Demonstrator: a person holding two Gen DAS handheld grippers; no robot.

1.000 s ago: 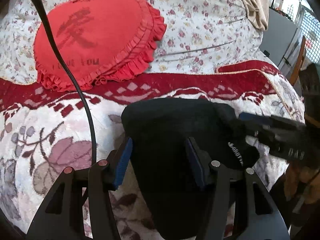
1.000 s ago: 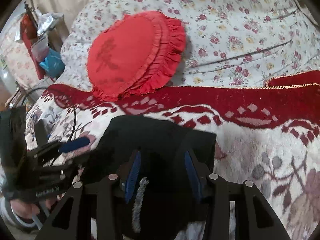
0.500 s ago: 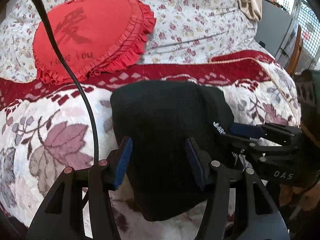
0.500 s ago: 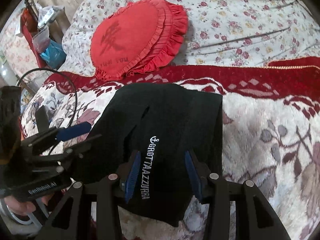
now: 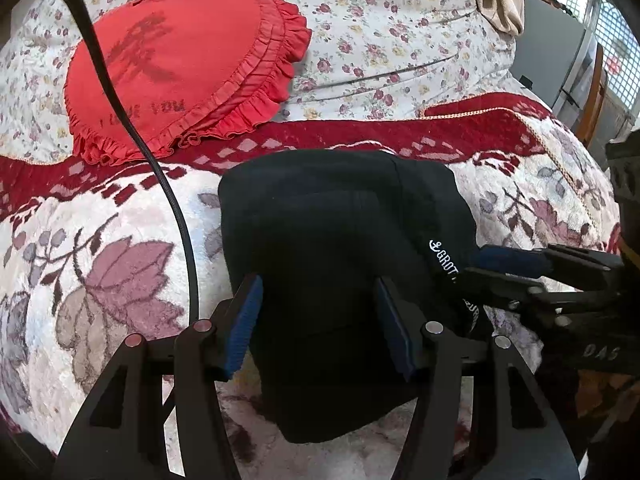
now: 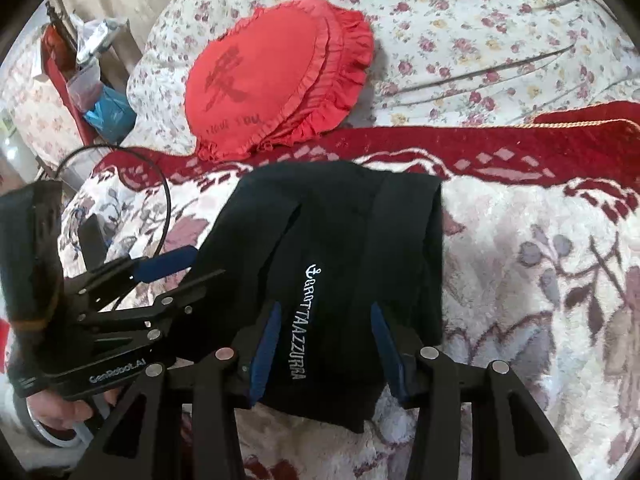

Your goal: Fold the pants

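The black pants (image 5: pixel 340 248) lie folded into a compact block on the flowered bed cover, with white lettering (image 6: pixel 298 320) on top; they also show in the right wrist view (image 6: pixel 344 240). My left gripper (image 5: pixel 318 300) is open, its blue pads on either side of the block's near end. My right gripper (image 6: pixel 324 332) is open too, straddling the lettered part. In the left wrist view the right gripper's fingers (image 5: pixel 508 260) reach in at the pants' right edge. In the right wrist view the left gripper's fingers (image 6: pixel 168 264) sit at the pants' left edge.
A red frilled heart cushion (image 5: pixel 180 68) lies behind the pants on the floral quilt (image 5: pixel 400 20). A red patterned band (image 6: pixel 520 152) crosses the cover. A black cable (image 5: pixel 132 128) hangs at left. A bedside shelf with clutter (image 6: pixel 88 80) stands left; furniture (image 5: pixel 552 52) stands right.
The view of both grippers has pulled back over the pants. The folded block now lies flat with its lettering showing. Both grippers stay open.
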